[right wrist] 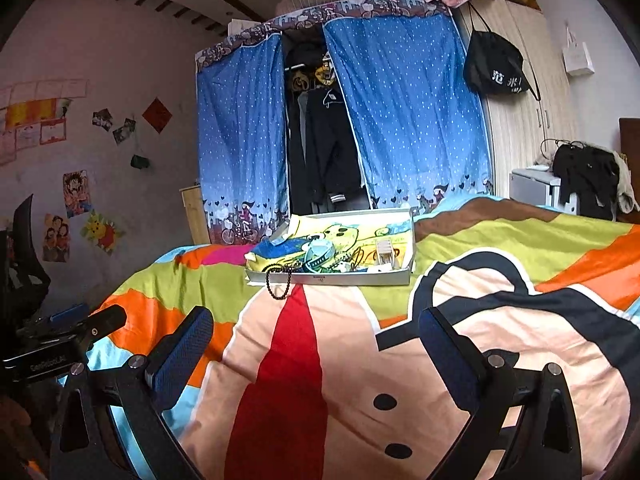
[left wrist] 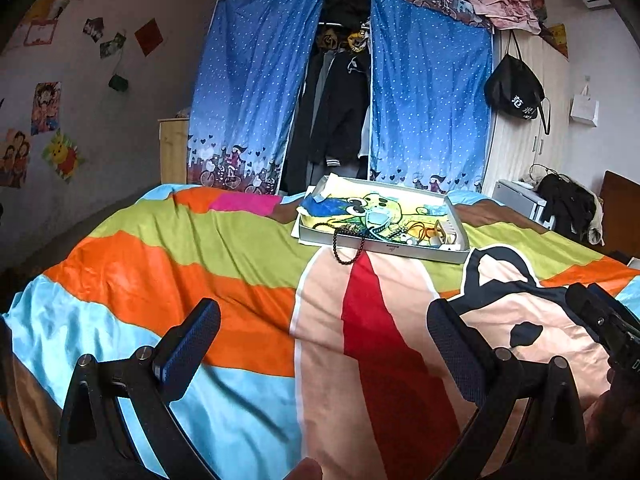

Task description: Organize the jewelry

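Glossy satin-like bedspread (left wrist: 248, 264), matt box (left wrist: 400, 249) — perhaps cardboard, shiny dark beads (left wrist: 349, 254)

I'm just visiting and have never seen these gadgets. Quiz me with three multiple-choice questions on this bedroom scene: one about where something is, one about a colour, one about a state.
1. Where does the dark bead bracelet lie?
A. Draped over the front edge of the white tray
B. On the floor
C. Between the left gripper's fingers

2. What colour are the wardrobe curtains?
A. Plain red
B. Blue with white dots
C. Green stripes

3. How stand the jaws of the right gripper?
A. Shut on the bracelet
B. Shut on nothing
C. Open, holding nothing

Answers: 1 A, the beads hang from the tray onto the bedspread. 2 B, the dotted blue cloth shows in both views. 3 C, the fingers stand wide apart with only bedspread between them.
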The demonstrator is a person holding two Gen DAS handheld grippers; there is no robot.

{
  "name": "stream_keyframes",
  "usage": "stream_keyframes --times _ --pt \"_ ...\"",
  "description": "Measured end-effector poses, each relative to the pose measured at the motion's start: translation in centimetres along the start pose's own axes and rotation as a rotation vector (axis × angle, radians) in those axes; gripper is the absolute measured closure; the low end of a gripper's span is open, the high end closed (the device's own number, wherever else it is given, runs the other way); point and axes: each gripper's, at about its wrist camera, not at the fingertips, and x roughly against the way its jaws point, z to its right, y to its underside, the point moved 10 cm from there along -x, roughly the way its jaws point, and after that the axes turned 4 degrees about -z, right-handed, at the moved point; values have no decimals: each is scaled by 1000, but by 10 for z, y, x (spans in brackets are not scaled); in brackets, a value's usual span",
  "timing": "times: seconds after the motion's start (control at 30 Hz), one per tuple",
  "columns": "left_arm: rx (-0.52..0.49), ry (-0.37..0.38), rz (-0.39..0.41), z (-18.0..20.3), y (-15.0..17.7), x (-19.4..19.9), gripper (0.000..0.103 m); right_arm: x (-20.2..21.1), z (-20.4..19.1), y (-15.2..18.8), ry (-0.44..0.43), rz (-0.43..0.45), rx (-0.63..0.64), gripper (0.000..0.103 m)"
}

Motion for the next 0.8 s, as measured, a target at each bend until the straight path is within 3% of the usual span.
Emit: stream_keyframes --times 0.8 --pt "-15 5 6 3 0 -2 2 -1 5 8 5 -12 -3 0"
